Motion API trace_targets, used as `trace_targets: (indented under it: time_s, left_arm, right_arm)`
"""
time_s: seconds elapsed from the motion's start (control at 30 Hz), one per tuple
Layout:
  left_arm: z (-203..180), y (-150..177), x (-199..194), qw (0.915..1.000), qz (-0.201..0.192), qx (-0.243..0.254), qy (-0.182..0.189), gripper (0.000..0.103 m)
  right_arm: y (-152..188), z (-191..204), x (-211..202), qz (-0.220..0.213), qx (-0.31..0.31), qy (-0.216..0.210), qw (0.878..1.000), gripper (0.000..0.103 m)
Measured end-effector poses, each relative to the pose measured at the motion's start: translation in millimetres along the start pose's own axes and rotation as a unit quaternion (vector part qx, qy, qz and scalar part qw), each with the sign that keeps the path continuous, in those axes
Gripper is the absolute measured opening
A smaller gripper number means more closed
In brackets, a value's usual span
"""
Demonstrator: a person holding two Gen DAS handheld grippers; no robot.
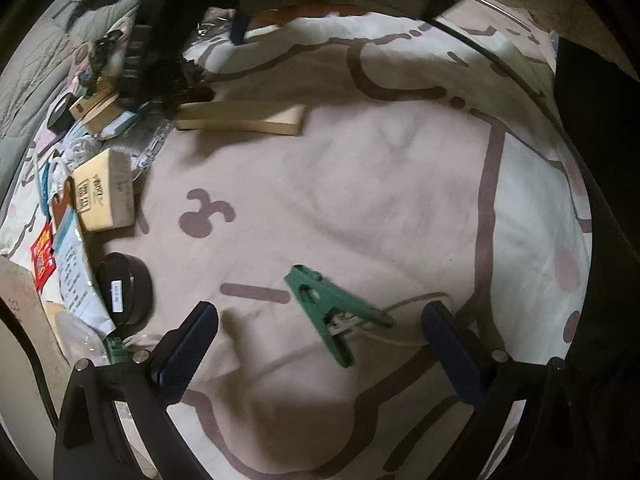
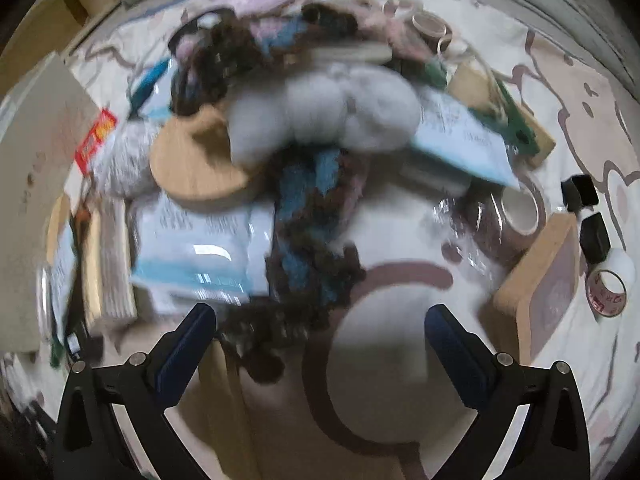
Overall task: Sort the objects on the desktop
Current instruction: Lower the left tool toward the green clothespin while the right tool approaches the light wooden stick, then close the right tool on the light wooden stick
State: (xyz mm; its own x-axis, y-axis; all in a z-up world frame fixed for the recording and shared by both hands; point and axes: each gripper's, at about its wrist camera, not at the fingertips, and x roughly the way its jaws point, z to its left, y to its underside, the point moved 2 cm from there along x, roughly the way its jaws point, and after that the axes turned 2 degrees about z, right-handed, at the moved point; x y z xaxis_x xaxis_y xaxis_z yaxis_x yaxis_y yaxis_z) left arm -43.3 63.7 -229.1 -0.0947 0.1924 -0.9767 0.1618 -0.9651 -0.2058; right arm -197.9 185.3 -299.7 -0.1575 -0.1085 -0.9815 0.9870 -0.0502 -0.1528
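Fingers of both grippers apart, empty; green clip between left pair, on patterned sheet

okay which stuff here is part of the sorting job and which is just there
To sort: green clip, wooden block, black round case, tape rolls, round wooden board, leaflets.

Just there: patterned sheet, grey quilt.

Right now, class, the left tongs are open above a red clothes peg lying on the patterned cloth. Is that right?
Not quite: the clothes peg is green, not red. The left wrist view shows it lying on the patterned cloth, just ahead of the open left tongs.
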Motion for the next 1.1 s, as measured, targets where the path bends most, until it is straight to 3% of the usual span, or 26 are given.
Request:
trace_targets:
  time_s: [0.1,0.47,0.77,1.1]
  left_arm:
    - [4.9,0.5,-2.8,1.0,-0.004,-0.009,-0.002,0.103]
    - [15.0,11.0,0.3,0.9993,0.004,-0.035,-0.015,0.103]
    - [29.9,23.8,2.7,0.9954,0.003,-0.095,-0.01,0.103]
    - [42.1,35.6,-6.0,0.9932,0.0,-0.106,-0.047,0.102]
  right_arm:
    - [11.4,3.7,3.7,0.01,-0.044,0.032,0.998,0.103]
    - [46.1,-4.6,-8.7,0.015,-0.064,0.013,0.998,0.103]
    - [78.6,-17.4,-19.4,0.004,-0.07,0.003,0.998,0.103]
    - [106.1,-22.5,-32.0,0.002,-0.092,0.001,0.996,0.103]
